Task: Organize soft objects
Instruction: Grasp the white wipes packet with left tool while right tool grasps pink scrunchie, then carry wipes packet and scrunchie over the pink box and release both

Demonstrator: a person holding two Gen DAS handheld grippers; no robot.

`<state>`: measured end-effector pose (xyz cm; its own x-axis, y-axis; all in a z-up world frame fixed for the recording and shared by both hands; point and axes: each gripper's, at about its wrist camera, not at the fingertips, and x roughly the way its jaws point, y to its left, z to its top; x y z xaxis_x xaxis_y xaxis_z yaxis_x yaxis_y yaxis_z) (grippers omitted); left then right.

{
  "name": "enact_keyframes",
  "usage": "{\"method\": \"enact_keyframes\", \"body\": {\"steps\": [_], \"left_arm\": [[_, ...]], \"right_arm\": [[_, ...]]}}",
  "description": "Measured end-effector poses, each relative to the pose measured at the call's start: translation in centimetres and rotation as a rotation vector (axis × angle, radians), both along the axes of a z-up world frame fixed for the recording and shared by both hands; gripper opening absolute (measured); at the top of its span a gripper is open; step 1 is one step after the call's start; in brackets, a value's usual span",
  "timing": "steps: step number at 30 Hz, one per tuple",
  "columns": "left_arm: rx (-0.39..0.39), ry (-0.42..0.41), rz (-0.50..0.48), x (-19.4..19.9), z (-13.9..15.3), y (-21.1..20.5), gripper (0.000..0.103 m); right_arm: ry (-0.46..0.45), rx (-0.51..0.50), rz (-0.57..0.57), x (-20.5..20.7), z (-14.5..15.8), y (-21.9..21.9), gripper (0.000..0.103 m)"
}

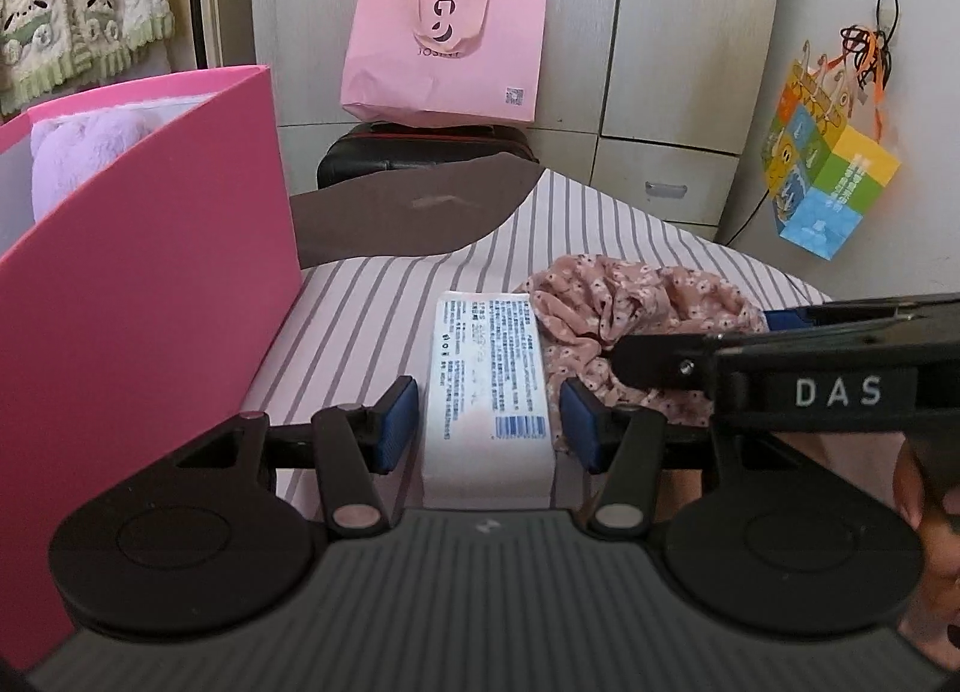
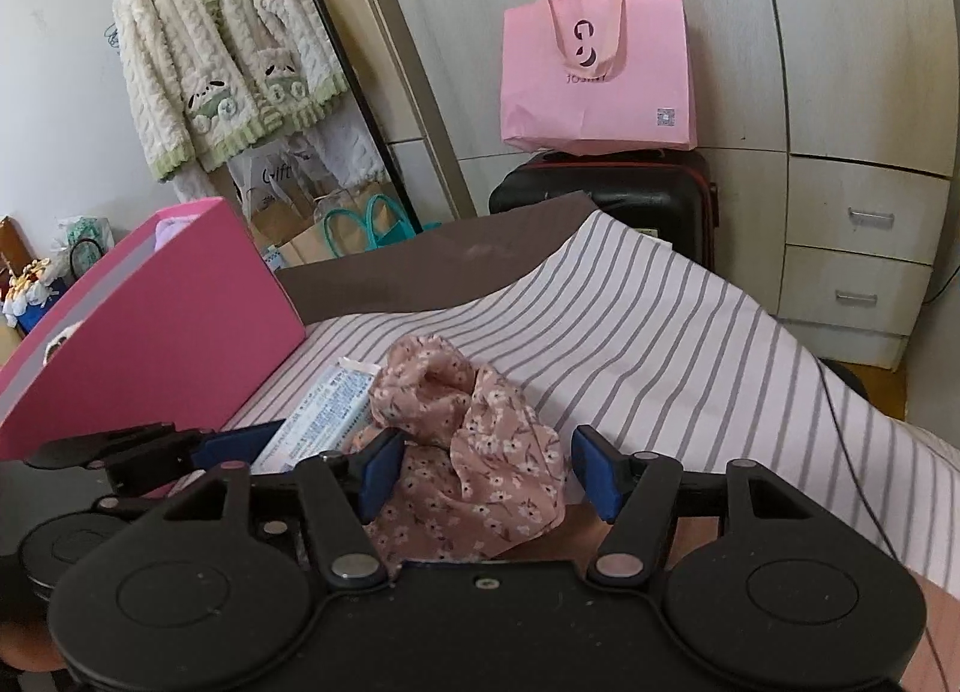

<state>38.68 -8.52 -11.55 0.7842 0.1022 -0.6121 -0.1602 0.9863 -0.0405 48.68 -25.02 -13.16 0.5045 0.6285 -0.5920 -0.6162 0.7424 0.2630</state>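
A white tissue pack with blue print lies on the striped sheet. My left gripper straddles its near end, with thin gaps at both blue pads, so it is open. Right of the pack lies a crumpled pink floral cloth. My right gripper stands open over the floral cloth; its left pad touches the fabric and its right pad is clear of it. The right gripper also reaches in from the right edge of the left wrist view. The left gripper shows low on the left beside the tissue pack.
A tall pink box stands at the left with a lilac plush inside. Behind the bed, a pink paper bag sits on a black suitcase. Drawers are at the right, and a fluffy cardigan hangs at the left.
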Motion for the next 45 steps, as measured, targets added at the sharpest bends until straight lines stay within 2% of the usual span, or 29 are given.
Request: {"method": "enact_keyframes", "body": {"steps": [2,4,7,8,11,17,27,31,34,37,38,39,45], "left_arm": [[0.016,-0.003,0.003,0.1,-0.1,-0.2,0.052],[0.026,-0.007,-0.001,0.0,-0.2,-0.4,0.052],[0.045,-0.018,-0.006,-0.1,-0.4,-0.6,0.051],[0.046,-0.019,-0.006,-0.2,-0.4,-0.6,0.051],[0.042,-0.023,-0.007,-0.3,-0.3,-0.4,0.051],[-0.006,-0.017,-0.010,-0.2,0.0,0.2,0.052],[0.061,-0.004,-0.024,0.0,-0.2,-0.8,0.056],[0.056,0.002,-0.034,0.1,-0.1,-0.8,0.057],[0.086,-0.009,-0.024,0.4,-0.3,-0.9,0.059],[0.083,-0.018,-0.015,0.7,-0.5,-0.8,0.059],[0.086,-0.019,-0.021,0.7,-0.5,-0.9,0.052],[0.088,-0.024,-0.033,0.6,-0.5,-0.9,0.039],[0.098,-0.034,-0.037,0.0,-0.2,-1.0,0.037]], "right_arm": [[-0.012,0.000,0.010,-0.1,0.0,0.0,0.067],[-0.023,-0.004,0.015,-0.1,-0.1,0.1,0.061],[-0.040,-0.020,0.017,-0.2,-0.1,0.1,0.034],[-0.050,-0.033,0.026,-0.3,-0.1,0.2,0.016],[-0.099,-0.054,0.043,-1.1,-0.2,0.4,0.010],[-0.169,-0.110,-0.054,-2.0,0.3,0.3,0.007],[-0.175,-0.146,-0.203,-1.9,0.0,-1.2,0.007],[-0.170,-0.150,-0.278,-1.7,0.0,-2.0,0.007],[-0.145,-0.135,-0.273,-2.0,-0.1,-2.6,0.007],[-0.158,-0.140,-0.257,-2.8,-0.3,-2.6,0.007],[-0.158,-0.137,-0.248,-3.0,-0.4,-2.6,0.007],[-0.155,-0.132,-0.243,-3.1,-0.4,-2.5,0.007],[-0.147,-0.103,-0.242,-3.9,-0.5,-3.0,0.007]]}}
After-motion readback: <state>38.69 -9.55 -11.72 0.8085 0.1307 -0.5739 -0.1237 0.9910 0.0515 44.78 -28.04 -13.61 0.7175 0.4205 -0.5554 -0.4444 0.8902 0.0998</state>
